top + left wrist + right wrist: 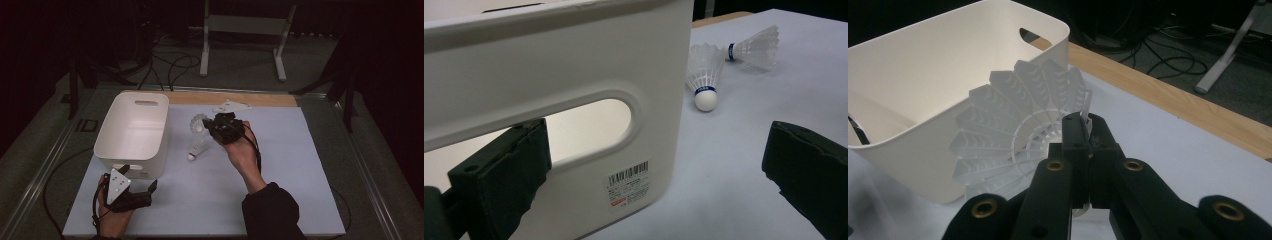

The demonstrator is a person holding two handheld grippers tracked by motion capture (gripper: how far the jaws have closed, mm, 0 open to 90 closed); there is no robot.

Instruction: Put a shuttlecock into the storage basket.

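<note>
1. Left gripper (131,192): it rests at the near left corner of the counter (290,200), just before the near wall of the bin (131,150). Its fingers (504,175) stand spread, nothing between them. In the left gripper view one finger lies against the bin wall below the handle slot; whether it presses there cannot be told.

2. Bin: a white tub with handle slots, upright on the counter's left half. No shuttlecock is visible in the part of its interior that shows.

3. Loose shuttlecock (196,151): it lies on the counter just right of the bin, cork end toward the near side, apart from both grippers. The left gripper view shows it (704,82) before the held one.

4. Right gripper (214,125): it is held above the counter's middle, just right of the bin. Its fingers (1075,150) are pressed nearly together and pinch the skirt edge of the held shuttlecock (1013,135), whose open skirt faces the bin.

5. Step in hand, as judged: carrying the held shuttlecock to the bin, pick-up done, drop not yet made.

6. Next move, as judged: shift the right gripper leftward over the bin rim, high enough for the skirt to clear it, then spread the fingers once above the opening. The thin skirt could slip or bend under the pinch.

7. The loose shuttlecock then remains for a second pick.
</note>
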